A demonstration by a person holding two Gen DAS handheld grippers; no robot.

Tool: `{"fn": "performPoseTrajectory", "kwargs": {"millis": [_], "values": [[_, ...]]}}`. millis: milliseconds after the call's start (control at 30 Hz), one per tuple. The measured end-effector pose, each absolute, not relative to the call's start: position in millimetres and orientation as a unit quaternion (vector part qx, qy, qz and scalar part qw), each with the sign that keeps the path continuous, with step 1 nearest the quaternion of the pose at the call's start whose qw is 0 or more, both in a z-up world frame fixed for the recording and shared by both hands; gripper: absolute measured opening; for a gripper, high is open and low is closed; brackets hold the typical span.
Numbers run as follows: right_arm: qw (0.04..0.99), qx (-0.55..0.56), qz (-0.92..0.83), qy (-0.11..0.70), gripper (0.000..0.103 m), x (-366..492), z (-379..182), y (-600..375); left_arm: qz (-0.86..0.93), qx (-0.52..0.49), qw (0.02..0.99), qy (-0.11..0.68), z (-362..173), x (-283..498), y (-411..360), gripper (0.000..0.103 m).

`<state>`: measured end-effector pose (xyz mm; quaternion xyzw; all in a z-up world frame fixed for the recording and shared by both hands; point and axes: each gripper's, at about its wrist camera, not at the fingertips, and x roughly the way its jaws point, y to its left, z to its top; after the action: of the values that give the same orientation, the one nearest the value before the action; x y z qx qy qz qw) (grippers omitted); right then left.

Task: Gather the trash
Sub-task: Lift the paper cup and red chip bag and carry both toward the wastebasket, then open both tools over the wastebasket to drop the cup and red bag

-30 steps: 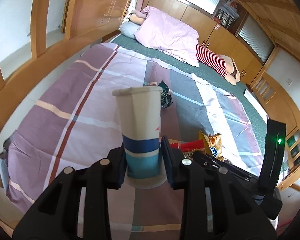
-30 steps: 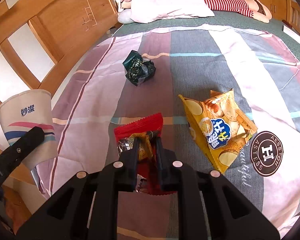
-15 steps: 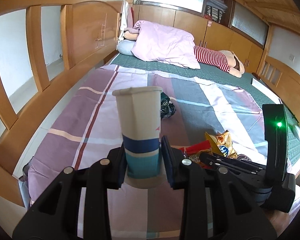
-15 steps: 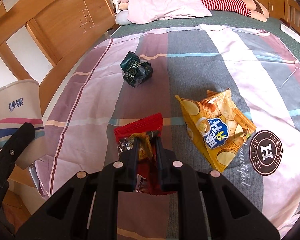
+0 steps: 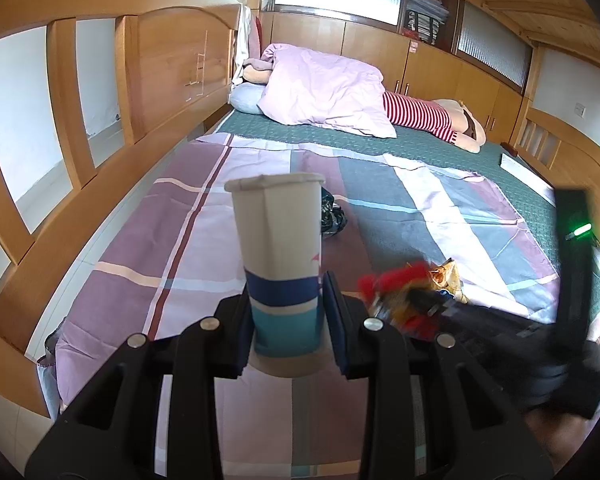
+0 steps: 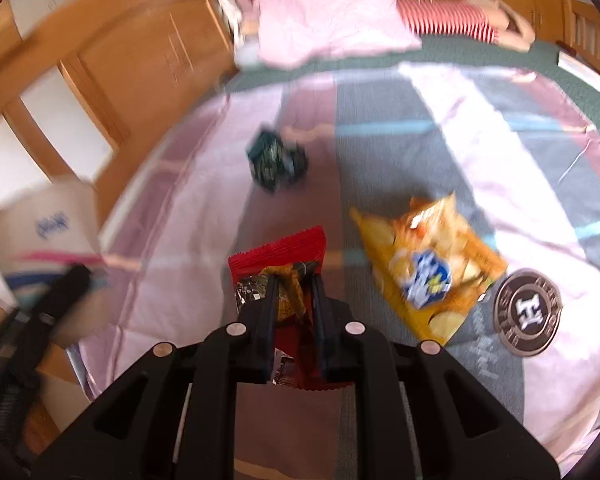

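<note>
My left gripper (image 5: 286,314) is shut on the base of a tall paper cup (image 5: 278,240), white above with blue and teal bands, held upright over the striped bedspread. My right gripper (image 6: 294,296) is shut on a red snack wrapper (image 6: 284,246), lifted off the bed; the same wrapper (image 5: 396,284) shows blurred to the cup's right in the left wrist view. A yellow chip bag (image 6: 424,268) lies flat on the bedspread to the right. A crumpled dark green wrapper (image 6: 276,158) sits farther up the bed, partly hidden behind the cup (image 5: 332,216).
A wooden bed frame (image 5: 100,92) runs along the left side. At the far end lie a pink quilt (image 5: 324,88) and a red-striped stuffed figure (image 5: 420,114). A round logo patch (image 6: 526,312) marks the sheet by the chip bag.
The right gripper has risen with the red wrapper, and its view is now blurred by motion. The left gripper rolled and lifted slightly, keeping the cup.
</note>
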<state>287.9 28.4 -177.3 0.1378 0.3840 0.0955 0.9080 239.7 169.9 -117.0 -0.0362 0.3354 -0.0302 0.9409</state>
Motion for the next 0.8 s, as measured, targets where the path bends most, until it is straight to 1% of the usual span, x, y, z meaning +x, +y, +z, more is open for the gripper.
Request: {"fn": "performPoseTrajectory", "kwargs": {"millis": [67,200,300,333,400,467,533,800], "values": [[0.918,0.159,0.097,0.351,0.017,271,-160,14,-0.037,-0.037,0.941,0.335,-117,240,169,0.033],[0.921,0.184,0.107,0.326,0.017,240,-123,-19,-0.082,-0.058,0.935,0.34,-117,243,163,0.033],[0.933,0.174,0.108,0.296,0.017,209,-86,-53,-0.124,-0.077,0.933,0.328,-110,237,156,0.032],[0.937,0.166,0.105,0.288,0.017,197,-77,-66,-0.129,-0.076,0.935,0.321,-106,233,153,0.032],[0.945,0.145,0.093,0.277,0.017,170,-66,-93,-0.102,-0.033,0.946,0.306,-93,216,134,0.032],[0.952,0.117,0.063,0.276,0.017,141,-65,-122,-0.07,0.005,0.954,0.291,-81,192,112,0.032],[0.951,0.101,0.037,0.29,0.017,119,-72,-149,-0.074,0.01,0.957,0.282,-72,172,93,0.032],[0.931,0.076,-0.042,0.355,0.017,36,-109,-234,-0.166,0.042,0.949,0.265,-50,92,-15,0.033]]}}
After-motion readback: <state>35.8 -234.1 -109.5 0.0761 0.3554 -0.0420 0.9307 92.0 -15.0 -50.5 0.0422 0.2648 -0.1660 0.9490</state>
